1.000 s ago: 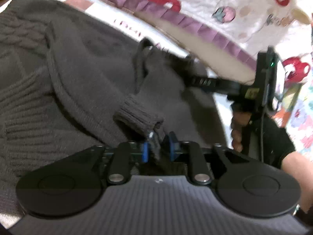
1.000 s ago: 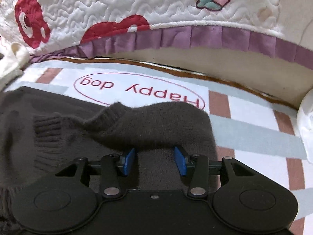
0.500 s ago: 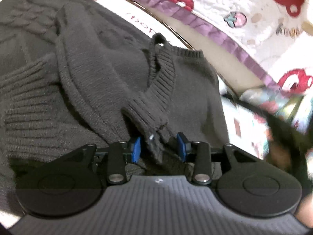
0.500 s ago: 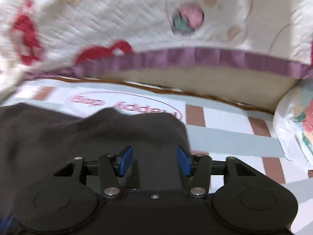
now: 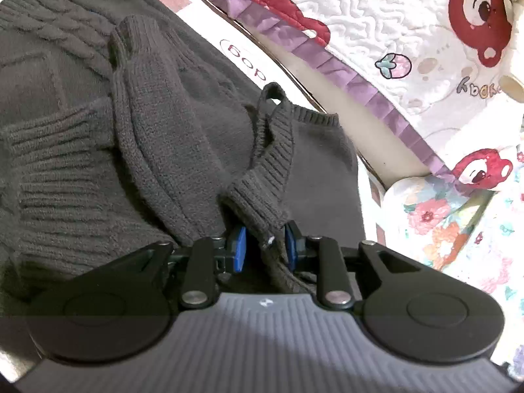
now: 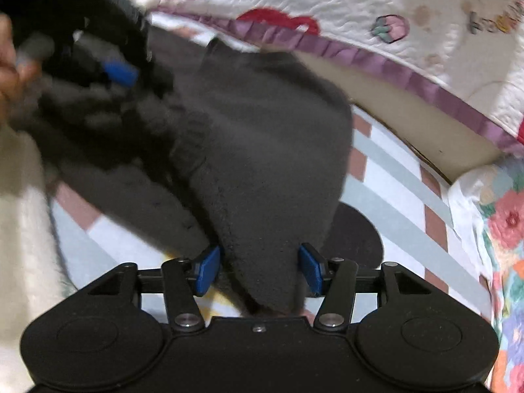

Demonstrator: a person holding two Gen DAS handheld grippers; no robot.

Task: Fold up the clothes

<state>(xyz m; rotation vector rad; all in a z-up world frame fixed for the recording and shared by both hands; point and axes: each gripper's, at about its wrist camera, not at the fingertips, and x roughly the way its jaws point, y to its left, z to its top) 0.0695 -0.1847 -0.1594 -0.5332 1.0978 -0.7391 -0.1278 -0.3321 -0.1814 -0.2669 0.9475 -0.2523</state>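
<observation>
– Sweater (image 5: 82, 163) first: where is it?
– It is a dark grey knit one. It lies spread on a striped mat (image 6: 393, 180). It fills the left and the middle of what the left camera sees. The thick, bumpy knit is at the far left.
– What is the left gripper (image 5: 265, 245) doing?
– Its jaws are closing. The ribbed cuff (image 5: 258, 196) of a sleeve hangs between the blue pads (image 5: 240, 249), and they pinch it. The cuff is at the near side, on top of the sweater's flat part.
– And to the right of that?
– A white quilt (image 5: 393, 32) with red bears and a purple frill runs along the far side. A flowery cloth (image 5: 442, 229) sits at the right, just beside the frill.
– Now the right gripper (image 6: 260, 262)?
– It is at the sweater's right edge. Its jaws are opening. A thick fold of the sweater fills the gap and is lifted off the mat. The picture is blurry, but the fold seems to touch both pads, so I think it is held.
– Anything else in that view?
– Yes. At the far left a hand (image 6: 8, 62) holds the left gripper, all smeared.
</observation>
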